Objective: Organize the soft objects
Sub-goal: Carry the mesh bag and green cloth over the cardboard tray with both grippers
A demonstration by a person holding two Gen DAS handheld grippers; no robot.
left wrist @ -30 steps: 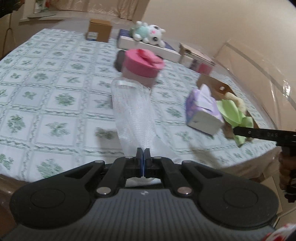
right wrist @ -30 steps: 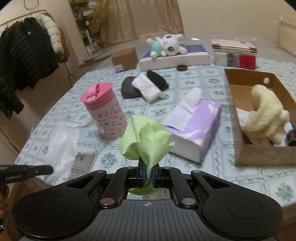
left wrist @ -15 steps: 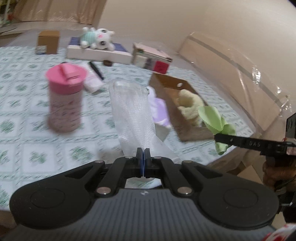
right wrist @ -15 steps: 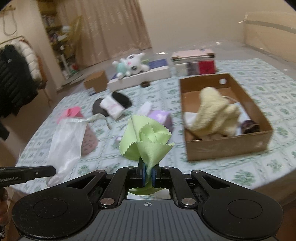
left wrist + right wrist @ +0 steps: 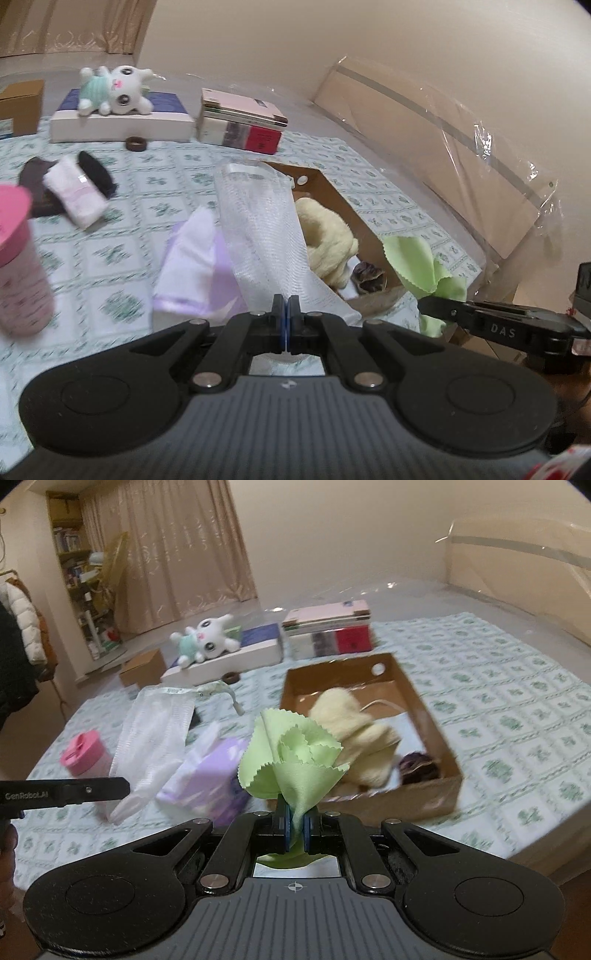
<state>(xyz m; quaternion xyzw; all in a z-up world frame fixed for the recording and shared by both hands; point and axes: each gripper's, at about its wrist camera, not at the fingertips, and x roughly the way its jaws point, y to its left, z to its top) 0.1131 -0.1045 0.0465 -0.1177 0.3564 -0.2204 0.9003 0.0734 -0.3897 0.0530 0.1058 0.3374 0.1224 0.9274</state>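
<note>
My left gripper [image 5: 286,312] is shut on a white mesh bag [image 5: 262,229], which stands up in front of it above the table. My right gripper [image 5: 295,827] is shut on a light green cloth [image 5: 291,757] that fans out above its jaws. An open cardboard box [image 5: 436,716] lies just beyond, holding a cream fluffy towel [image 5: 354,731] and a dark bundle [image 5: 417,766]. In the left wrist view the box [image 5: 332,188] and the towel [image 5: 325,236] show behind the mesh bag, with the right gripper and its green cloth [image 5: 417,262] at the right.
A purple tissue pack [image 5: 210,779] and a pink-lidded cup [image 5: 83,753] stand left of the box. Rolled white and dark socks [image 5: 74,192], a plush toy [image 5: 114,88] on a flat box, stacked books [image 5: 243,122] and a small brown ring [image 5: 136,143] lie farther back. A plastic-wrapped board [image 5: 443,155] leans at the right.
Both grippers have swung to the right with their cloths held. The cardboard box has come from the side to straight ahead, and the cup has slid to the left edge.
</note>
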